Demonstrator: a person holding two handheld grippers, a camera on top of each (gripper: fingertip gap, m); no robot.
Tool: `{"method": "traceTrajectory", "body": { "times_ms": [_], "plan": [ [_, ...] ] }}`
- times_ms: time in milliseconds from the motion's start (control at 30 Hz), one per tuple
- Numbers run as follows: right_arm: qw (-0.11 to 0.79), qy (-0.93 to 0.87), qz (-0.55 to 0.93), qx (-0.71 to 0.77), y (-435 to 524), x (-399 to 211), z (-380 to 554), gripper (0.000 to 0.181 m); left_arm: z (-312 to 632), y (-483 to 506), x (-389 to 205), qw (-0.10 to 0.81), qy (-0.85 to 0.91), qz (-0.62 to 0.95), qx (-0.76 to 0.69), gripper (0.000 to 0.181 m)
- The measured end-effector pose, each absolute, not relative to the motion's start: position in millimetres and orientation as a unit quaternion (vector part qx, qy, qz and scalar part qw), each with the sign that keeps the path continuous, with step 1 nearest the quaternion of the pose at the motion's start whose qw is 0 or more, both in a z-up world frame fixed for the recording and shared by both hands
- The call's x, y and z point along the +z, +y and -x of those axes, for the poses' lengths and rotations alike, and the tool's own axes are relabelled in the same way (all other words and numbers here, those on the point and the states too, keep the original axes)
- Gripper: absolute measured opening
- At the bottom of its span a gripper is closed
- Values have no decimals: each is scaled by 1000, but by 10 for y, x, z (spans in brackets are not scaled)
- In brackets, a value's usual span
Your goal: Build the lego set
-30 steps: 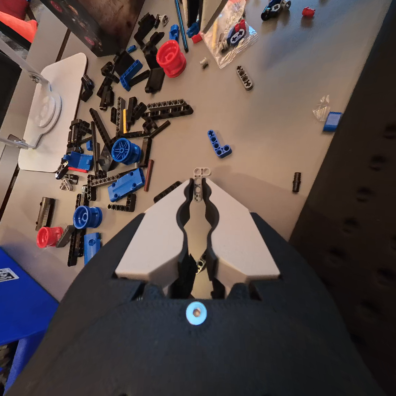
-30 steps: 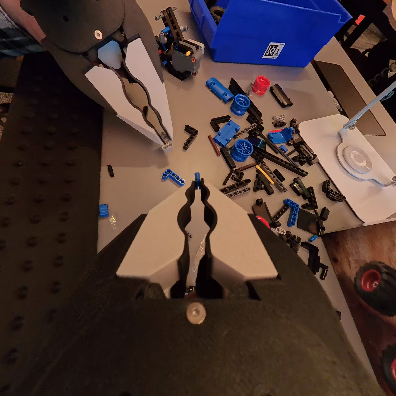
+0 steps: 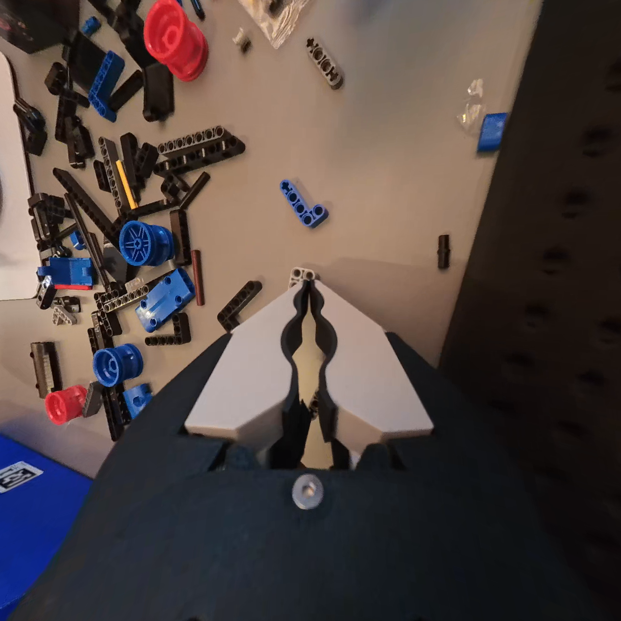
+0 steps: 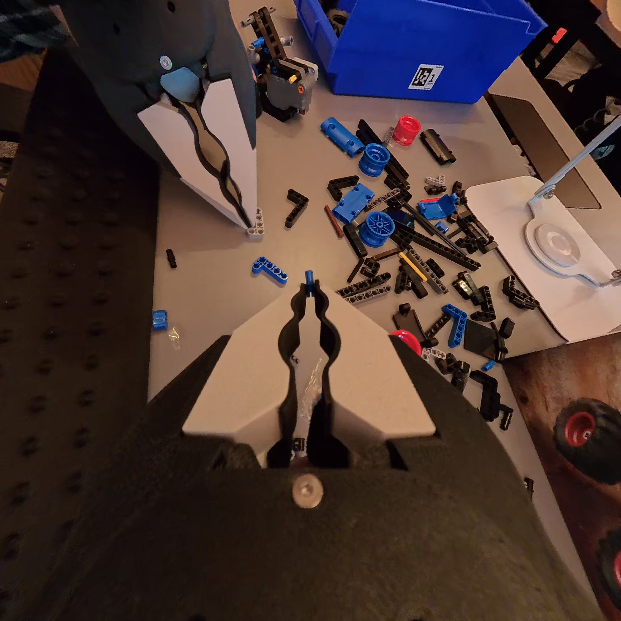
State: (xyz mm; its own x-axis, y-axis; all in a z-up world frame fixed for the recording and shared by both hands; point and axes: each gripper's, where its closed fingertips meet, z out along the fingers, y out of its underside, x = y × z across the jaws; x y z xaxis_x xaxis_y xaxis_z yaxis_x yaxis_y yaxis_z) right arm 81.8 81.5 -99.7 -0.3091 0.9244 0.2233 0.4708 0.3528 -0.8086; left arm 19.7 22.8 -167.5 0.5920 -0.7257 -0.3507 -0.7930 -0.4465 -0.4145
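My left gripper is shut on a small light grey L-shaped beam, with its tip low over the grey table; it also shows in the right wrist view, where the grey beam touches or nearly touches the table. My right gripper is shut on a small blue pin that sticks out past its tips. A blue L-shaped beam lies between the two grippers. A part-built black and grey assembly stands behind the left gripper.
Loose black, blue and red pieces lie in a heap. A blue bin stands at the far side. A white base with a clear stand is at the right. A black pin and a small blue piece lie near the dark mat.
My left gripper has dropped closer to the table and slid forward, so the pieces look larger. The grey beam sits deeper between its tips. My right gripper has barely moved.
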Motion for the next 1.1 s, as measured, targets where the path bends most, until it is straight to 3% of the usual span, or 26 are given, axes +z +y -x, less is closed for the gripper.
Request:
{"method": "traceTrajectory", "body": {
  "times_ms": [500, 967, 1100],
  "plan": [
    [358, -740, 471, 320, 831, -983, -829, 3, -287, 373, -1402, 394, 360, 846, -9, 0],
    [359, -706, 476, 381, 675, -799, -699, 3, -215, 529, -657, 581, 195, 765, -200, 0],
    [355, -711, 472, 381, 592, -797, -649, 4, -177, 510, -581, 584, 170, 754, -248, 0]
  ]
}}
